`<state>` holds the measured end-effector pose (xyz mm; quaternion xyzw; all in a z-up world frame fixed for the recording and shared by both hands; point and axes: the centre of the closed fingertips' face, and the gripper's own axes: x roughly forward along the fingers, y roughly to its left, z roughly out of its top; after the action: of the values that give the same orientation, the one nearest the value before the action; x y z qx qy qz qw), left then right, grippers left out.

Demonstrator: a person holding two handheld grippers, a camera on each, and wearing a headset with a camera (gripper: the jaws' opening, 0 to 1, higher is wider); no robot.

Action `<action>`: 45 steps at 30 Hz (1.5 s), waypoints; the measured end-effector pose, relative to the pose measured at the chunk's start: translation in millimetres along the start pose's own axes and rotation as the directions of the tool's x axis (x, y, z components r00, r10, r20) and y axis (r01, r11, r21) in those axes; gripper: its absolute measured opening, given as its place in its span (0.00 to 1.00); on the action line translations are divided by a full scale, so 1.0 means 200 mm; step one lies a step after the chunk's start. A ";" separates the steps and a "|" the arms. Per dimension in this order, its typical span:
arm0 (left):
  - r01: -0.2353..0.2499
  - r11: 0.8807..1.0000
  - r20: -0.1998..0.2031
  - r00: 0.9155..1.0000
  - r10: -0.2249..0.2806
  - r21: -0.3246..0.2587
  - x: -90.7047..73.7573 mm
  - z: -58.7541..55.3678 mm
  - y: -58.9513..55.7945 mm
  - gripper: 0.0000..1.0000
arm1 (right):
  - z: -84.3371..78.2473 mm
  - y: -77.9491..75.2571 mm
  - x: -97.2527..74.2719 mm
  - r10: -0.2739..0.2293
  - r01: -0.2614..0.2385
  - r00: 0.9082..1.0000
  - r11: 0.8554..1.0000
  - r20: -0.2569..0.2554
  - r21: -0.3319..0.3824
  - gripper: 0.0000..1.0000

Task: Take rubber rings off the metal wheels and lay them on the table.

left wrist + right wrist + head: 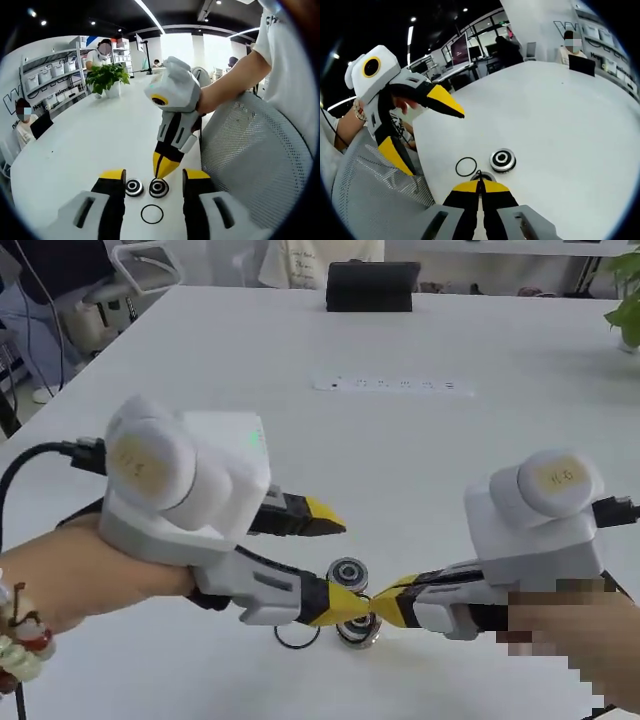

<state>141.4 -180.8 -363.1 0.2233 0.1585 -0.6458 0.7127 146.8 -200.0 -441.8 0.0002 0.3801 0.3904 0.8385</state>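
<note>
White table [400, 440] wide and bare. Left gripper [439, 145] hovers over it, jaws spread wide, nothing between. Right gripper [481, 184], jaws pressed together, tips at near metal wheel [158, 187]; grip on its ring unclear. Second wheel [502, 160] just beside. One loose rubber ring [466, 166] lies flat near both.

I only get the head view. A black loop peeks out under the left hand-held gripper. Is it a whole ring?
Observer: Yes. The left gripper view shows the rubber ring as a full circle, lying flat by itself.
Operator: Is the right one pinching something?
Observer: Its own view shows the right hand-held gripper shut, tips at the edge of the near wheel; what's pinched is hidden.
Operator: And the second wheel?
Observer: The other wheel lies flat, apart from that gripper and the ring.
</note>
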 end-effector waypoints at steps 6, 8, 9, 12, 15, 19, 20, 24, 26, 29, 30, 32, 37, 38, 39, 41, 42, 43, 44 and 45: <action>-0.043 0.999 -0.038 0.998 0.044 0.013 -0.12 -0.05 0.02 0.49 | 0.01 0.00 -0.01 0.008 -0.008 1.000 1.000 0.014 0.014 0.00; -0.065 0.998 -0.041 0.997 0.065 0.005 -0.15 -0.07 0.03 0.49 | 0.02 0.00 -0.02 0.007 -0.007 1.000 1.000 0.020 0.020 0.00; -0.072 0.997 -0.041 0.997 0.072 -0.001 -0.17 -0.08 0.04 0.50 | 0.02 0.00 -0.02 0.005 -0.006 1.000 1.000 0.022 0.022 0.00; -0.098 0.995 -0.034 0.995 0.098 -0.019 -0.21 -0.09 0.04 0.50 | 0.02 0.00 -0.02 0.006 -0.007 1.000 0.999 0.024 0.032 0.00; -0.105 0.994 -0.033 0.994 0.104 -0.029 -0.24 -0.12 0.02 0.52 | 0.02 0.00 -0.02 0.007 -0.008 1.000 0.999 0.024 0.036 0.00; -0.133 0.989 -0.021 0.991 0.132 -0.067 -0.28 -0.15 0.02 0.55 | 0.02 0.00 -0.02 0.010 -0.011 1.000 0.999 0.030 0.040 0.00; -0.134 0.988 -0.020 0.991 0.133 -0.073 -0.29 -0.16 0.02 0.56 | 0.03 0.00 -0.02 0.010 -0.011 0.999 0.999 0.031 0.041 0.00; -0.150 0.983 -0.006 0.989 0.150 -0.107 -0.33 -0.18 0.00 0.61 | 0.03 0.00 -0.03 0.011 -0.013 0.999 0.999 0.035 0.047 0.00; -0.163 0.977 0.009 0.986 0.165 -0.136 -0.35 -0.19 0.00 0.63 | 0.03 0.00 -0.03 0.012 -0.014 0.999 0.999 0.037 0.051 0.00; -0.162 0.975 0.018 0.986 0.166 -0.154 -0.36 -0.21 -0.01 0.66 | 0.03 0.00 -0.03 0.013 -0.015 0.999 0.998 0.039 0.054 0.00; -0.165 0.973 0.022 0.985 0.170 -0.160 -0.37 -0.22 -0.02 0.68 | 0.03 0.00 -0.03 0.013 -0.015 0.999 0.998 0.040 0.056 0.00; -0.170 0.969 0.034 0.983 0.179 -0.181 -0.38 -0.22 -0.03 0.72 | 0.03 0.00 -0.03 0.012 -0.015 0.999 0.998 0.039 0.056 0.00; -0.188 0.953 0.062 0.976 0.208 -0.237 -0.40 -0.24 -0.03 0.80 | 0.03 0.00 -0.03 0.013 -0.016 0.999 0.998 0.040 0.061 0.00; -0.191 0.952 0.061 0.976 0.211 -0.240 -0.41 -0.25 -0.03 0.81 | 0.03 0.00 -0.03 0.013 -0.016 0.999 0.998 0.038 0.062 0.00; -0.193 0.951 0.061 0.975 0.214 -0.242 -0.41 -0.25 -0.03 0.82 | 0.03 0.00 -0.03 0.013 -0.016 0.999 0.998 0.037 0.062 0.00; -0.198 0.948 0.059 0.974 0.219 -0.248 -0.40 -0.26 -0.04 0.84 | 0.03 0.00 -0.03 0.015 -0.017 0.999 0.998 0.037 0.061 0.00; -0.195 0.947 0.058 0.975 0.216 -0.255 -0.40 -0.26 -0.04 0.85 | 0.03 0.00 -0.03 0.016 -0.018 0.999 0.998 0.039 0.062 0.00; -0.193 0.946 0.059 0.975 0.215 -0.259 -0.40 -0.27 -0.05 0.85 | 0.03 0.00 -0.03 0.017 -0.020 0.999 0.998 0.042 0.063 0.00; -0.192 0.946 0.060 0.975 0.214 -0.262 -0.40 -0.27 -0.05 0.86 | 0.04 0.00 -0.03 0.017 -0.020 0.999 0.998 0.044 0.064 0.00; -0.191 0.945 0.063 0.975 0.215 -0.266 -0.39 -0.27 -0.06 0.86 | 0.04 0.00 -0.03 0.017 -0.020 0.999 0.998 0.047 0.066 0.00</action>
<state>123.7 -86.4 -370.5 0.1138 0.1848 -0.5523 0.8049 149.2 -201.7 -432.4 0.0408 0.3734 0.3852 0.8429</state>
